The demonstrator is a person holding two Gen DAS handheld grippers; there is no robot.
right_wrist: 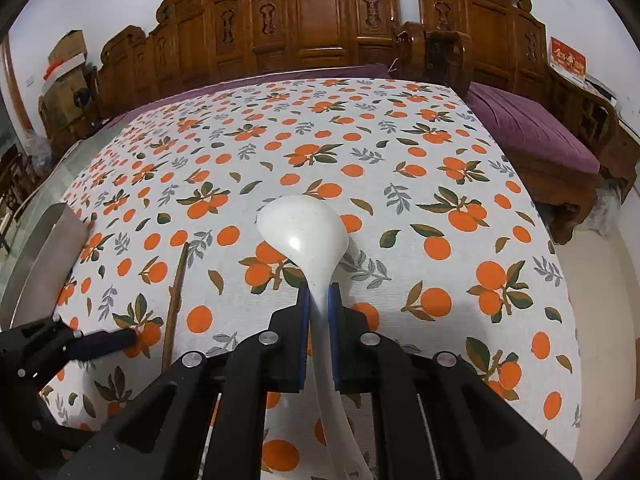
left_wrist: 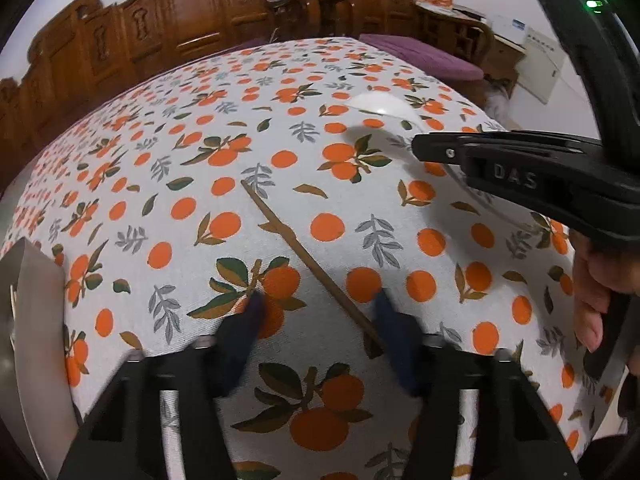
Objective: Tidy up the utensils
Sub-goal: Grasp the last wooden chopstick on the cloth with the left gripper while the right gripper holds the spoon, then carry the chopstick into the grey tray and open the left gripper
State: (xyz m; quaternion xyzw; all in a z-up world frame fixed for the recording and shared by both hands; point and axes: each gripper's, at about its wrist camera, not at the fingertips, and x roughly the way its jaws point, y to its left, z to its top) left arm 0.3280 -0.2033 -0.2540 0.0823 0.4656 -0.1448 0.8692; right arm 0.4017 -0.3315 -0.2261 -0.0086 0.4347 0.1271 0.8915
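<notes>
A brown wooden chopstick (left_wrist: 296, 244) lies slantwise on the orange-print tablecloth (left_wrist: 168, 168). My left gripper (left_wrist: 320, 310) is low over its near end. The stick passes between the two blurred blue fingers, close to the right one, and the pads stand apart from it, so the gripper is open. My right gripper (right_wrist: 319, 292) is shut on the handle of a white ladle (right_wrist: 304, 228), whose bowl hangs over the cloth. In the left wrist view the ladle (left_wrist: 380, 104) and the right gripper (left_wrist: 420, 148) show at the right. The chopstick (right_wrist: 176, 292) also shows in the right wrist view.
A steel container (right_wrist: 48, 252) stands at the table's left edge, also seen as the steel container (left_wrist: 36, 288) in the left wrist view. Carved wooden benches (right_wrist: 304, 28) with a purple cushion (right_wrist: 528, 128) line the far side. A hand (left_wrist: 596, 292) holds the right gripper's grip.
</notes>
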